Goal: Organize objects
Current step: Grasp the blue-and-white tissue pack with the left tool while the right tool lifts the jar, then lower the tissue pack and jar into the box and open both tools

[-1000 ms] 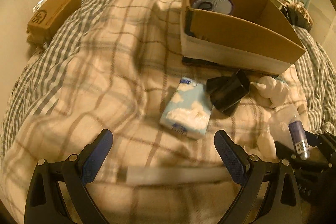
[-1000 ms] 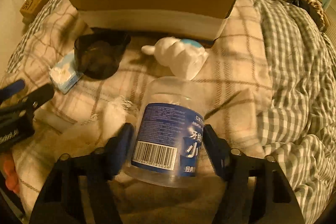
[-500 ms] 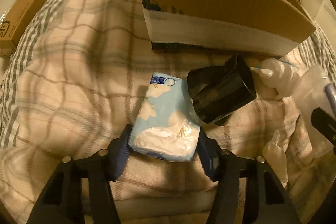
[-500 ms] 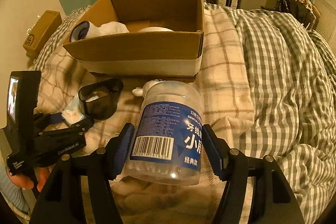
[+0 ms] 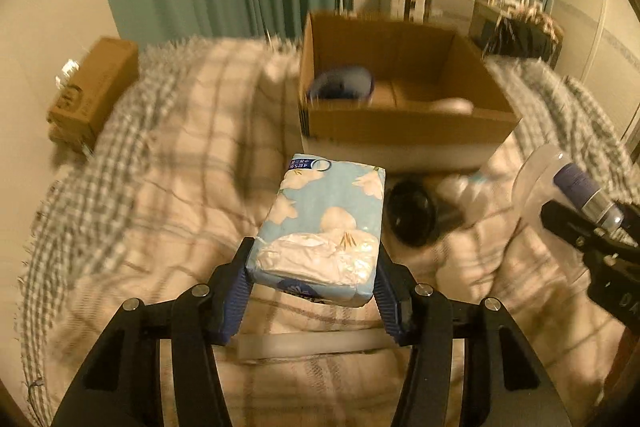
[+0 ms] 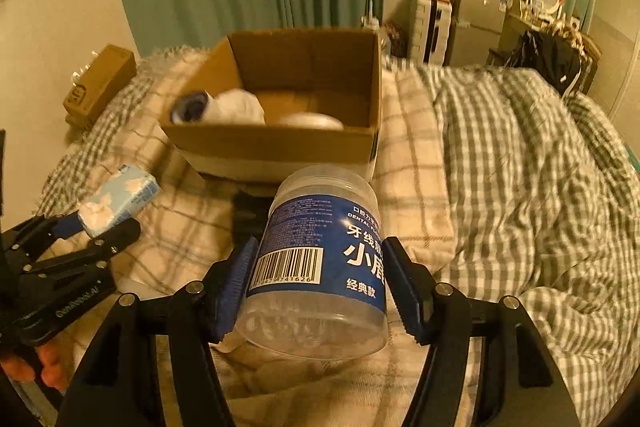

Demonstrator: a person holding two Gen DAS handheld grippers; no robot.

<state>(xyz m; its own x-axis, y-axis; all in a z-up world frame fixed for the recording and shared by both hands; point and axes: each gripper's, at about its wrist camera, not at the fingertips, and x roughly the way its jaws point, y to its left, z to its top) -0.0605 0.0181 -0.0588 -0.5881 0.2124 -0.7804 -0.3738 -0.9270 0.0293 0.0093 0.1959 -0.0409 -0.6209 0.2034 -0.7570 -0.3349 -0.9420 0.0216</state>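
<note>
My left gripper (image 5: 314, 277) is shut on a light-blue tissue pack (image 5: 324, 223) and holds it above the bed. It also shows in the right wrist view (image 6: 118, 203). My right gripper (image 6: 320, 283) is shut on a clear dental floss jar (image 6: 320, 259) with a blue label, lifted off the bed; the jar also shows in the left wrist view (image 5: 560, 179). An open cardboard box (image 5: 404, 123) stands on the bed ahead, also in the right wrist view (image 6: 280, 143). It holds a blue-rimmed white item (image 6: 216, 107) and a pale round item (image 6: 310, 121).
A black cup (image 5: 412, 215) lies on the plaid blanket below the box, with a white soft toy (image 5: 460, 183) beside it. A small brown carton (image 5: 92, 91) sits at the bed's left edge. Checked duvet (image 6: 520, 167) covers the right side. Green curtains hang behind.
My left gripper closed on the tissue pack and lifted it off the blanket. My right gripper raised the floss jar higher; the box's inside now shows from above.
</note>
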